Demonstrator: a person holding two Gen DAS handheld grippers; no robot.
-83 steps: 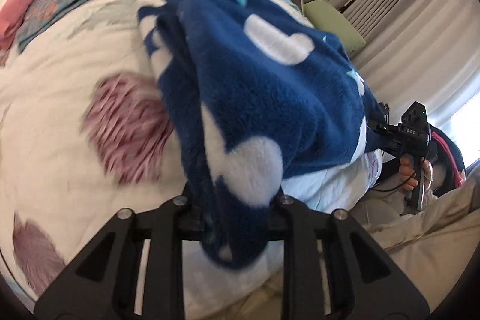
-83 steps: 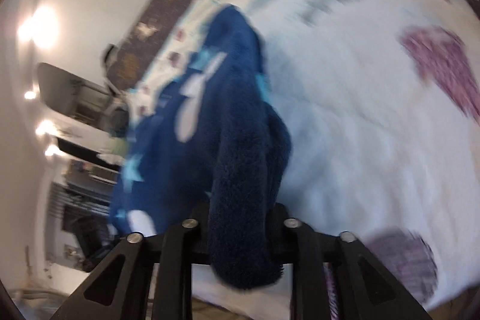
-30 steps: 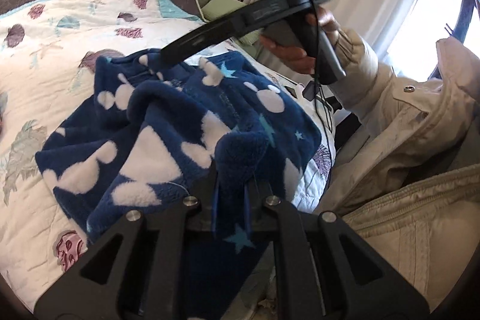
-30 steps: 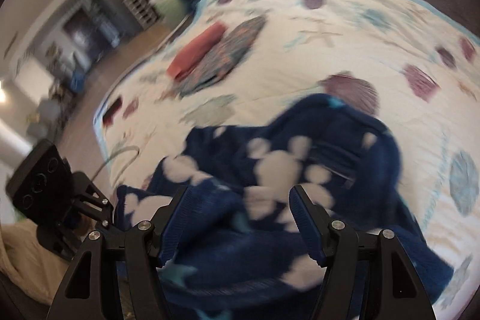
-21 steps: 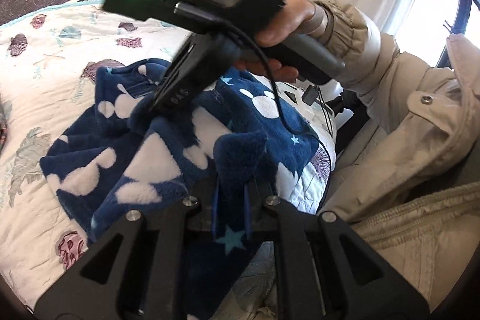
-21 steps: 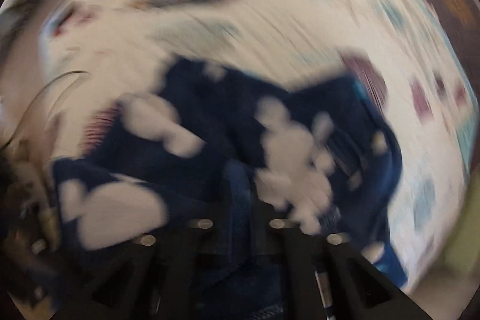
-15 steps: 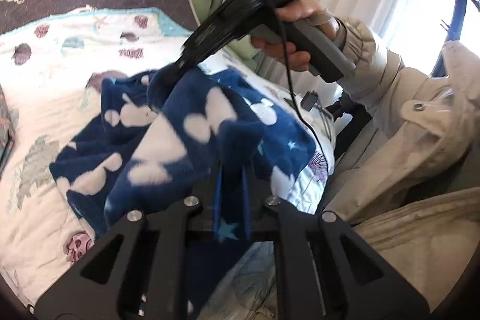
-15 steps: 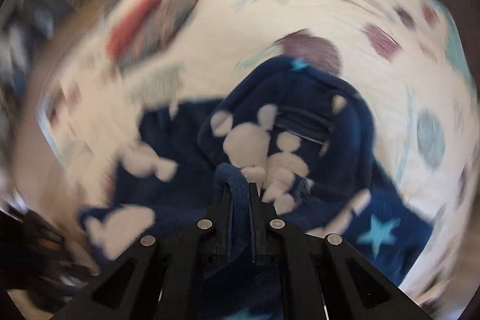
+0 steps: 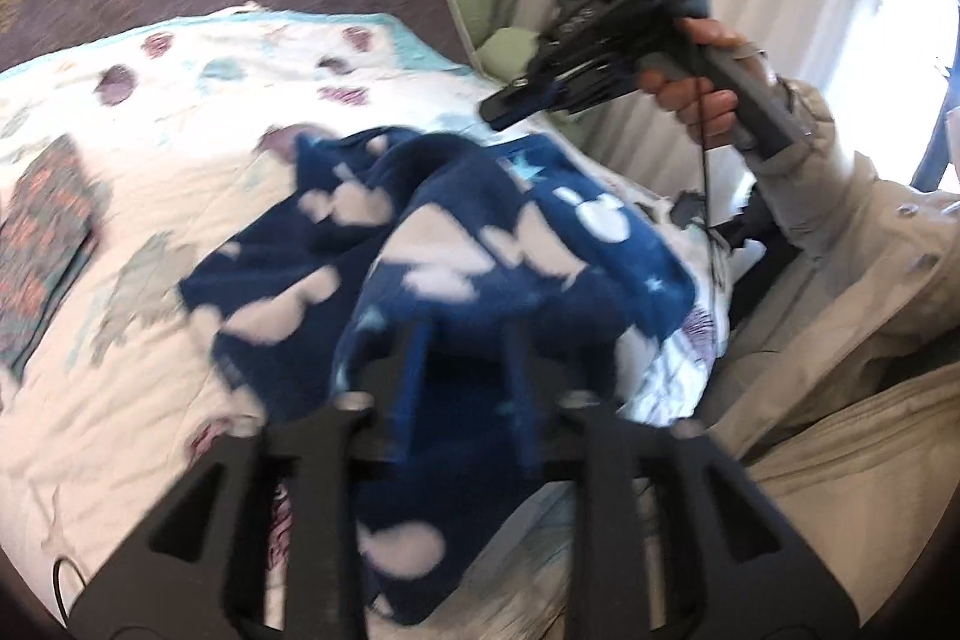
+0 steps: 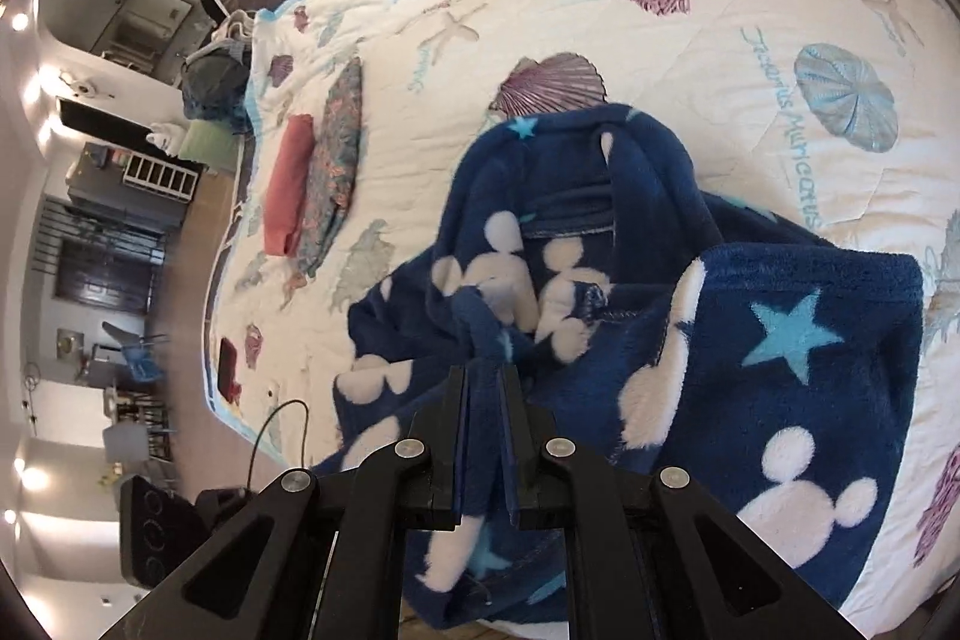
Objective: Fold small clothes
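A navy fleece garment (image 9: 492,256) with white mouse-head shapes and light blue stars lies crumpled on the bed; it also shows in the right wrist view (image 10: 750,340). My left gripper (image 9: 465,340) is open, its fingers apart with the fleece lying loosely between and under them. My right gripper (image 10: 485,376) is shut on a fold of the fleece and holds it up. In the left wrist view the right gripper (image 9: 510,106) is held raised above the garment's far side.
A white quilt (image 10: 690,58) with shell prints covers the bed. A folded patterned cloth (image 10: 336,160) and a folded red cloth (image 10: 288,184) lie at the far side. Green pillows (image 9: 510,46) and curtains stand behind. The person's beige jacket (image 9: 852,310) is at right.
My left gripper has opened and let go of the fleece. My right gripper, shut on a fold, has lifted and drawn towards the right.
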